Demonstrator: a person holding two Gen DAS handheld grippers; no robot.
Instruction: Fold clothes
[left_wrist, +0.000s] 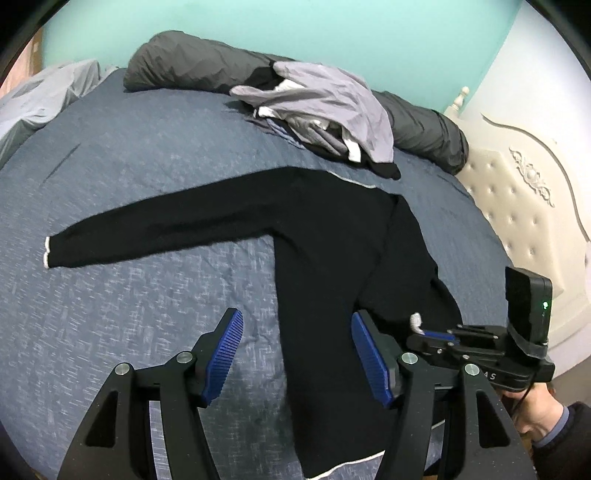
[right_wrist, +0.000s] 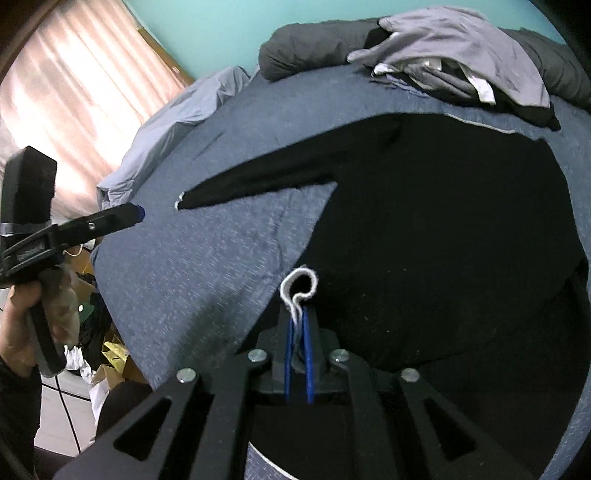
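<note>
A black long-sleeved sweater (left_wrist: 325, 236) with white trim lies flat on the blue bedspread (left_wrist: 129, 155). One sleeve (left_wrist: 155, 229) stretches out to the left. The other sleeve is folded across the body, and its white-edged cuff (right_wrist: 300, 286) is pinched between the blue pads of my right gripper (right_wrist: 298, 314), which is shut on it. That gripper (left_wrist: 424, 330) also shows at the right of the left wrist view. My left gripper (left_wrist: 295, 325) hovers open over the sweater's left edge, nothing between its fingers. In the right wrist view the left gripper (right_wrist: 135, 213) appears at far left, held by a hand.
A pile of grey, black and white clothes (left_wrist: 332, 107) sits at the far side of the bed against a rolled dark grey duvet (left_wrist: 192, 66). A cream tufted headboard (left_wrist: 517, 206) stands at right. Bags and clutter (right_wrist: 107, 354) lie on the floor beside the bed.
</note>
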